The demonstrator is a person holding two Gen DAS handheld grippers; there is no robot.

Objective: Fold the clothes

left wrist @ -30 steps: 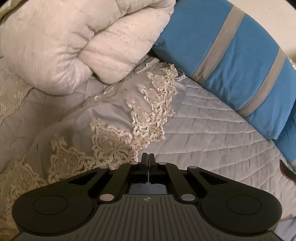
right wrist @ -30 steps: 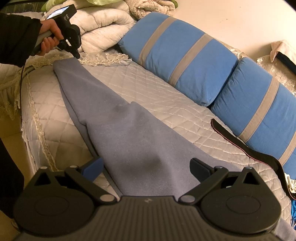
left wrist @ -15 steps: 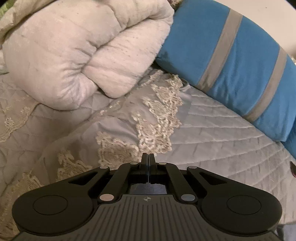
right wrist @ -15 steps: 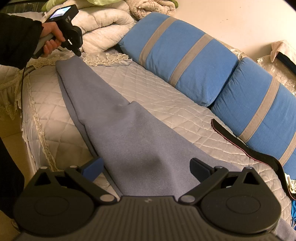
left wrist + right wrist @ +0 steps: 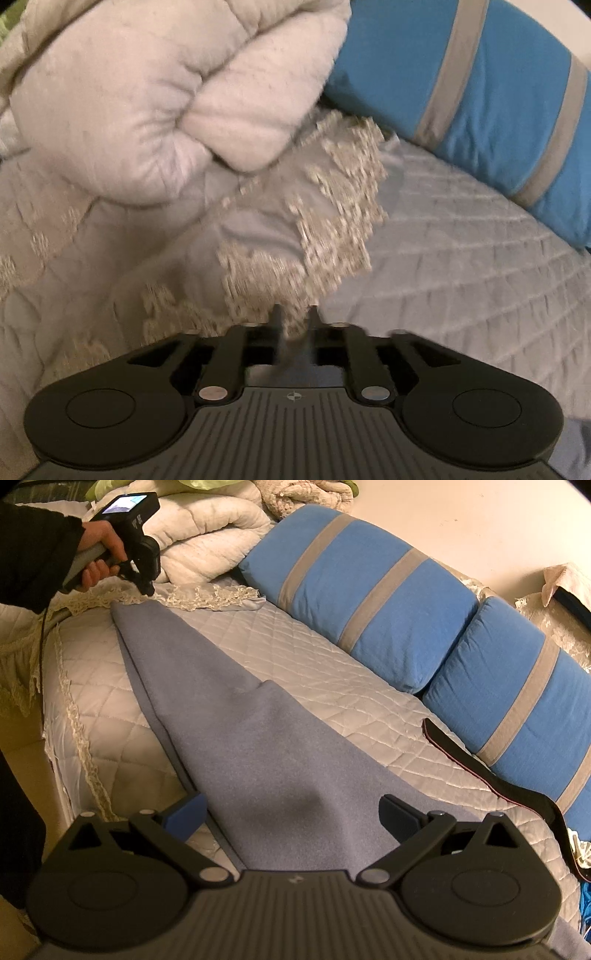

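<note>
Two handheld grippers over a long blue-grey fleece garment [image 5: 236, 716] spread on a quilted bed.

The garment lies flat along the pale grey diamond-quilted bedspread [image 5: 314, 664], running from the near edge of the bed to its far corner. The right gripper [image 5: 291, 814] hovers over the garment's wide near end, its blue-padded fingers [image 5: 184, 812] spread wide and holding nothing. At the garment's narrow far end, a hand [image 5: 98, 552] in a black sleeve holds the left gripper [image 5: 294, 325]; its fingers are slightly parted, blurred, just above the cream lace trim [image 5: 332, 229] of the bedspread. A puffy white folded duvet [image 5: 166, 99] sits beyond that end of the garment. Two blue bolster cushions with grey stripes [image 5: 362, 590] line the bed's far side, with a dark strap [image 5: 491, 775] lying between them and the garment.
</note>
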